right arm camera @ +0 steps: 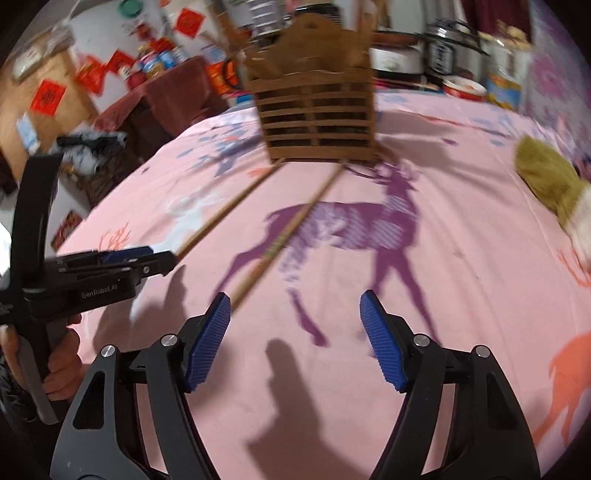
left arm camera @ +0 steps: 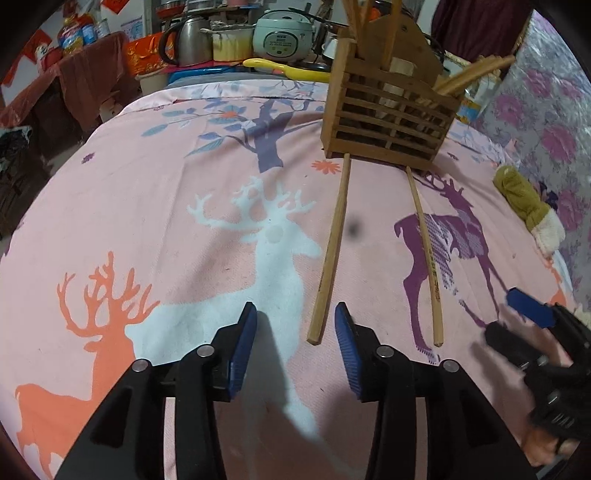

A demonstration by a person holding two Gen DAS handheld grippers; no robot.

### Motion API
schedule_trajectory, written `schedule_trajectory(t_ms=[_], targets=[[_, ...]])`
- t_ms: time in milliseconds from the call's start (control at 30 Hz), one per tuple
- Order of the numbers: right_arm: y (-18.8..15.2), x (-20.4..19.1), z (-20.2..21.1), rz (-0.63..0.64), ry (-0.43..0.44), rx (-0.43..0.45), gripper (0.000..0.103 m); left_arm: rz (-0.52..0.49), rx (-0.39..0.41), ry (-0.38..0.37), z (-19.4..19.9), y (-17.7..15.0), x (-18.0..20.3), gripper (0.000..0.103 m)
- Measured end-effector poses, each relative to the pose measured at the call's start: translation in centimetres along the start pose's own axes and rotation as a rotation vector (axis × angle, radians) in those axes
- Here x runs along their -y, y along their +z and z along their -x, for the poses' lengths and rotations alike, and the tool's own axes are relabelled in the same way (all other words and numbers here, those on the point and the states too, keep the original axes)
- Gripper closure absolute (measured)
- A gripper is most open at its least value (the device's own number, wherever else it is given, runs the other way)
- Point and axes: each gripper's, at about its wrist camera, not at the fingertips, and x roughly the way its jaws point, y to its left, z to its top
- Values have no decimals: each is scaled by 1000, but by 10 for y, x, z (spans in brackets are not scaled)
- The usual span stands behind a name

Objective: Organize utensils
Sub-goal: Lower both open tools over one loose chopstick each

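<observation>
Two wooden chopsticks lie on the pink deer-print cloth, far ends near the wooden slatted holder (left arm camera: 388,110). The left chopstick (left arm camera: 330,251) ends just ahead of my left gripper (left arm camera: 295,332), which is open and empty above the cloth. The right chopstick (left arm camera: 426,254) lies beside it. Several chopsticks stand in the holder. In the right wrist view the holder (right arm camera: 317,107) is ahead, and the right chopstick (right arm camera: 284,240) ends by the left finger of my right gripper (right arm camera: 295,328), which is open and empty. The left chopstick (right arm camera: 225,214) runs toward the left gripper (right arm camera: 110,262).
An olive and white plush item (left arm camera: 528,206) lies on the cloth at the right, also in the right wrist view (right arm camera: 554,184). Behind the table edge stand a kettle (left arm camera: 192,37), a rice cooker (left arm camera: 282,35) and a yellow utensil (left arm camera: 284,68).
</observation>
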Motion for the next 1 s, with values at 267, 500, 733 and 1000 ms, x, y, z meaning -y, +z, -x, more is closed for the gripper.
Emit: schedule_trajectory(t_ms=[267, 500, 733, 1000], targets=[[3, -31, -31, 109, -44, -84, 55, 60, 0, -24, 3, 3, -10, 54], [-7, 15, -11, 36, -63, -75, 82, 28, -2, 4, 2, -1, -5, 52], [-14, 53, 11, -68, 5, -40, 71, -11, 5, 14, 2, -2, 3, 52], [-12, 41, 14, -4, -35, -5, 71, 5, 12, -17, 6, -1, 1, 52]])
